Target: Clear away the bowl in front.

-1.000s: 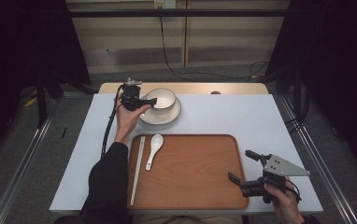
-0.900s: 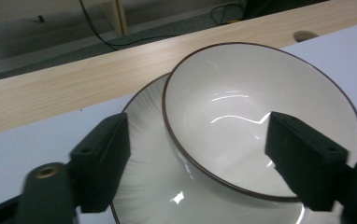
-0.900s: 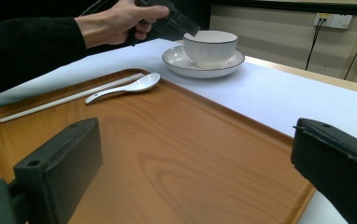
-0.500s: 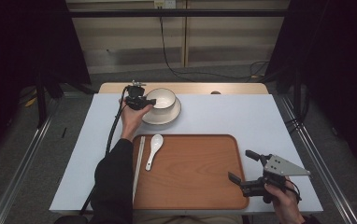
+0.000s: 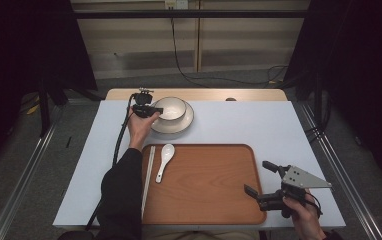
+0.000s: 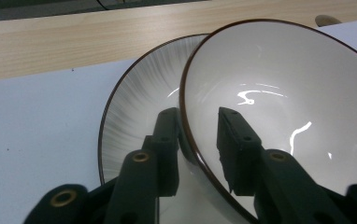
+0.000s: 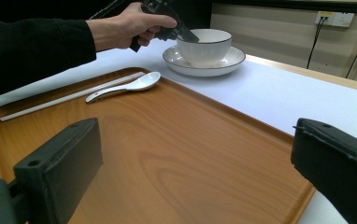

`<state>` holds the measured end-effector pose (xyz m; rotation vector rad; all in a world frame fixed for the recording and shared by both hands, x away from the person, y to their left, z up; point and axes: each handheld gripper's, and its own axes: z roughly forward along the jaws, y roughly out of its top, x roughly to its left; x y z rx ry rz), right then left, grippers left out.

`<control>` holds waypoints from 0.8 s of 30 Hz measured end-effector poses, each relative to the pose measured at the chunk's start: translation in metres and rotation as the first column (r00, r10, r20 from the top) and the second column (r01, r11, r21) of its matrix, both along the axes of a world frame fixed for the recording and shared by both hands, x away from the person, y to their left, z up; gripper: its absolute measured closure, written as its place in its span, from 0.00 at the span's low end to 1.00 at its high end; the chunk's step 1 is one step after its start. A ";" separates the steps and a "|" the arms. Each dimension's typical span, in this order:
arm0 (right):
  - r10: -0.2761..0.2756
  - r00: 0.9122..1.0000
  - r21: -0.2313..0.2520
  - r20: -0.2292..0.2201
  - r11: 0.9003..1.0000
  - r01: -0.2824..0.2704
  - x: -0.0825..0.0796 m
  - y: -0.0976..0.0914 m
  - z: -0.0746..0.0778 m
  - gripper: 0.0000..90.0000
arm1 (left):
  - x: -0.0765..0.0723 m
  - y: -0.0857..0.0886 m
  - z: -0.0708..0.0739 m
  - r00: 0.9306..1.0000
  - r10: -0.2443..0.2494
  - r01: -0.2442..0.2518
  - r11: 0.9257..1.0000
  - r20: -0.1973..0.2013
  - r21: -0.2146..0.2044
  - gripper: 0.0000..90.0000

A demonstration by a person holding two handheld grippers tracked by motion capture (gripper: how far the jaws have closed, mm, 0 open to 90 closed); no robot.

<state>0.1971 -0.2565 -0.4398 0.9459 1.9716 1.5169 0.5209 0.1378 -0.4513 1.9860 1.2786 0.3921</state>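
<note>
A white bowl (image 5: 171, 107) stands upright on a ribbed white plate (image 5: 186, 122) at the far middle of the table. My left gripper (image 5: 151, 111) reaches its left rim. In the left gripper view its jaws (image 6: 197, 112) straddle the bowl's rim (image 6: 186, 126), one outside and one inside. They have just been closing, and a gap still shows at the inner pad (image 6: 228, 135). My right gripper (image 5: 257, 177) hovers open and empty over the wooden tray's (image 5: 204, 200) right edge, pointing toward the bowl (image 7: 204, 44).
A white spoon (image 5: 164, 160) and a pair of white chopsticks (image 5: 148, 175) lie along the tray's left side. The left forearm (image 5: 124, 185) crosses the tray's left edge. A wooden strip (image 5: 259, 95) runs behind the white tabletop (image 5: 279, 125).
The left gripper has moved right onto the bowl's rim and its jaws have narrowed around it. The right gripper has stayed where it was.
</note>
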 end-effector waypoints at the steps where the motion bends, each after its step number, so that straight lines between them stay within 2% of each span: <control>1: -0.001 1.000 -0.007 -0.002 1.000 0.001 0.000 0.000 0.000 0.02 | 0.000 -0.001 0.000 1.000 0.004 -0.004 1.000 -0.001 -0.001 0.82; 4: 0.013 1.000 -0.002 -0.004 1.000 -0.013 0.000 -0.001 0.000 0.02 | 0.001 0.000 -0.002 1.000 -0.004 0.003 1.000 -0.015 -0.018 0.90; 7: 0.012 1.000 -0.001 -0.006 1.000 -0.012 0.000 -0.001 0.000 0.02 | 0.001 -0.001 -0.004 1.000 -0.011 0.011 1.000 -0.026 0.000 0.89; 10: 0.003 1.000 0.002 -0.003 1.000 -0.003 0.000 0.000 0.000 0.02 | 0.002 0.000 -0.005 0.999 -0.002 0.001 1.000 -0.037 -0.022 0.90; 17: 0.009 1.000 0.002 -0.002 1.000 -0.009 0.000 0.000 0.000 0.02 | 0.002 0.000 -0.005 0.999 -0.005 0.004 1.000 -0.039 -0.022 0.90; 18: 0.009 1.000 0.003 -0.003 1.000 -0.009 0.000 0.000 0.000 0.02 | 0.002 0.000 -0.005 0.999 -0.004 0.003 0.999 -0.040 -0.033 0.90; 19: 0.011 1.000 0.003 -0.005 1.000 -0.011 0.000 -0.001 0.000 0.02 | 0.002 0.002 -0.005 0.999 -0.017 0.016 0.999 -0.047 -0.030 0.90; 24: 0.012 1.000 0.003 -0.004 1.000 -0.012 0.000 -0.001 0.000 0.02 | 0.003 0.004 -0.004 0.998 -0.019 0.017 0.999 -0.057 -0.033 0.90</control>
